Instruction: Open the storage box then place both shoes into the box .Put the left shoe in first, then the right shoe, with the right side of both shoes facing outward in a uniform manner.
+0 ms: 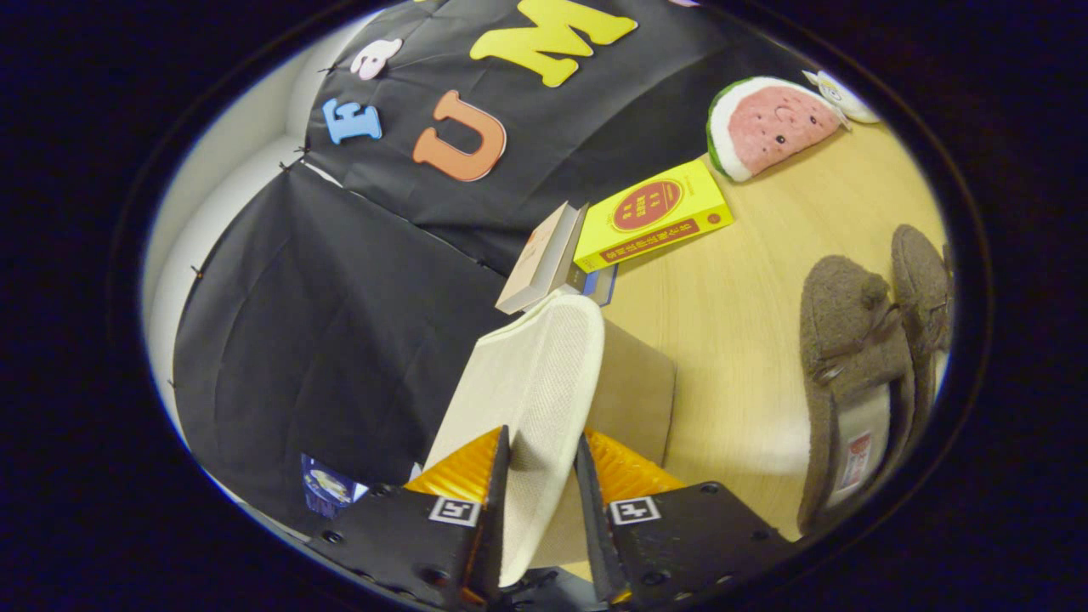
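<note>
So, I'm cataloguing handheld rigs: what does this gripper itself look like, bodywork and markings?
The gripper has two flat black finger blocks side by side, dotted with small screw heads. Each block carries a small square black-and-white fiducial tag near its inner front corner. Ahead of each tag sits a ribbed orange wedge-shaped piece, backing a thin upright finger plate. No cable or sleeve is visible.

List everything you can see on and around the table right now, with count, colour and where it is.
Box lid: one, cream mesh, raised, between the fingers.
Storage box: one, tan, behind the lid.
Slippers: two, brown and fuzzy, side by side on the table right of the box.
Yellow book: one, beyond the box.
Other books: apparently two, pale and blue, beside the yellow one.
Watermelon plush: one, pink, white and green, far end.
Table: one, light wood.
Gripper: one, shut on the box lid.
</note>
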### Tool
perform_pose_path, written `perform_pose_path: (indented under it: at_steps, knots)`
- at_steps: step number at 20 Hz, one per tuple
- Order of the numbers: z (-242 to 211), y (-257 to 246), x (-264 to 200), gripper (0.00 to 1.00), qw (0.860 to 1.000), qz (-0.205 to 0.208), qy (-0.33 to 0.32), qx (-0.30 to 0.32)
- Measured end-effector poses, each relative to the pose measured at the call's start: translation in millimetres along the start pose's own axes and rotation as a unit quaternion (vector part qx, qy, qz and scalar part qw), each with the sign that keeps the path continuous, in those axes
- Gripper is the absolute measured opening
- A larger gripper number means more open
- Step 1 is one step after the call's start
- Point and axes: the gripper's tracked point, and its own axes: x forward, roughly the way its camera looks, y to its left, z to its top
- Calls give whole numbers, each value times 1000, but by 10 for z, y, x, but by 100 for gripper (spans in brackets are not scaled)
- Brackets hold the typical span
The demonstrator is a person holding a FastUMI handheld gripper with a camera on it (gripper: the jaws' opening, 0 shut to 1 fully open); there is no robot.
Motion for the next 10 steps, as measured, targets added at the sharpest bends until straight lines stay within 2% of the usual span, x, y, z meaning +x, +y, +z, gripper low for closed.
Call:
perform_pose_path:
  at_steps: [2,4,5,6,8,10]
  knots:
    - [-2,14,-37,22,1000,-10,0,-4]
    - [18,68,-25,22,999,-16,-5,-30]
    - [30,105,-31,22,999,-22,-8,-23]
    - [46,144,-29,7,999,-29,-6,-25]
    - [65,305,-126,7,998,-34,-10,-45]
    - [134,601,-234,7,997,-22,-21,-68]
